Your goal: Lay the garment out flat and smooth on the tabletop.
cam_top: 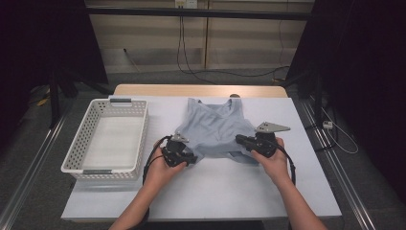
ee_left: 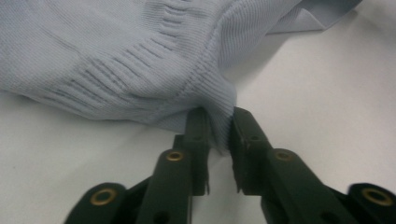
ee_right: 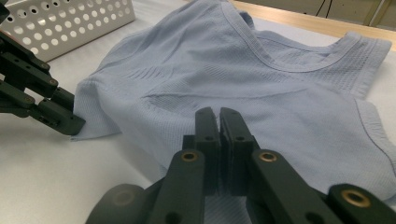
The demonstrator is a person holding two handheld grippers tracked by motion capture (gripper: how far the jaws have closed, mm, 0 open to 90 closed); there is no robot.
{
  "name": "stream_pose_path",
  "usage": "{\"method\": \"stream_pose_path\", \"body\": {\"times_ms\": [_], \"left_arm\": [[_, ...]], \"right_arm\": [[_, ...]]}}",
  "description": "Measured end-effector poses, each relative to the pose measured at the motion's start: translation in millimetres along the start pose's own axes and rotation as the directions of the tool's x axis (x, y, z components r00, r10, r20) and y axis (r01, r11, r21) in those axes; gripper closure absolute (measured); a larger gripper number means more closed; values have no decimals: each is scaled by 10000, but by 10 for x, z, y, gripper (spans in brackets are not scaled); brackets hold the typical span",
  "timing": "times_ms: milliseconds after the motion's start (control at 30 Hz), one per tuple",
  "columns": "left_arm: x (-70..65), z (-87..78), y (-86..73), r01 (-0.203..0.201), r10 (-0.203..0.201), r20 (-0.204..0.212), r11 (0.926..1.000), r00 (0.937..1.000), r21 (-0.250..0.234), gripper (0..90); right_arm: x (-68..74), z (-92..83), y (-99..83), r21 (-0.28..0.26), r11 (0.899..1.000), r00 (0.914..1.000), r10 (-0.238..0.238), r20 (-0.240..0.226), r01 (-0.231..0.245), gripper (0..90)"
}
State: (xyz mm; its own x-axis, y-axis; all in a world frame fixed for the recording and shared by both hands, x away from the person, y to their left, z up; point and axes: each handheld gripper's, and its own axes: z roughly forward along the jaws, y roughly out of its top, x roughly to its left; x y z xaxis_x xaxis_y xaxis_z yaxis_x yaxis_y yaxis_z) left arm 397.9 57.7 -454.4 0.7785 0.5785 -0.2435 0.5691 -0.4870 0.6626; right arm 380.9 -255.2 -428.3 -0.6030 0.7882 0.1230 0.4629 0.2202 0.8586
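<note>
Left tool [ee_left: 218,122] clenched on blue top [cam_top: 215,127] hem; right tool [ee_right: 218,116] clenched on fabric

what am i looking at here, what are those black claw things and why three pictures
A person at a white table holds a hand-held two-jaw gripper in each hand. The high view looks down from above. The other two come from small cameras riding on each gripper, looking along its black jaws.

On the table lie a pale blue knit top and, to its left, a white perforated basket.

The left gripper is pinching the top's near edge at one corner. The right gripper is shut at the other side of that edge, with fabric apparently caught between its jaws. It looks like both are gripping the garment to lift or fold it.
</note>
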Motion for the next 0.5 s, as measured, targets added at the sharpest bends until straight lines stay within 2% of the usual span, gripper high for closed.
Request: {"method": "stream_pose_path", "body": {"times_ms": [100, 233, 300, 333, 500], "left_arm": [[-5, -10, 25, -91, 92, -49, 9999, 9999, 105, 867], [23, -113, 80, 225, -222, 170, 9996, 9996, -164, 872], [27, -184, 117, 366, -362, 93, 9982, 9993, -472, 872], [46, -232, 141, 406, -390, 288, 9975, 9988, -580, 872], [122, -399, 223, 684, -640, 393, 9901, 9972, -1223, 873]], "right_arm": [[-1, -6, -8, 6, 10000, 10000, 15, 33, -15, 872], [-10, -25, -16, -15, 10000, 9999, -44, 97, 44, 872], [-9, -34, -18, -20, 10000, 9999, -83, 121, 83, 871], [-9, -39, -18, -26, 9999, 9998, -107, 146, 107, 870], [-15, -72, -9, -207, 9998, 9998, -76, 201, 80, 863]]}}
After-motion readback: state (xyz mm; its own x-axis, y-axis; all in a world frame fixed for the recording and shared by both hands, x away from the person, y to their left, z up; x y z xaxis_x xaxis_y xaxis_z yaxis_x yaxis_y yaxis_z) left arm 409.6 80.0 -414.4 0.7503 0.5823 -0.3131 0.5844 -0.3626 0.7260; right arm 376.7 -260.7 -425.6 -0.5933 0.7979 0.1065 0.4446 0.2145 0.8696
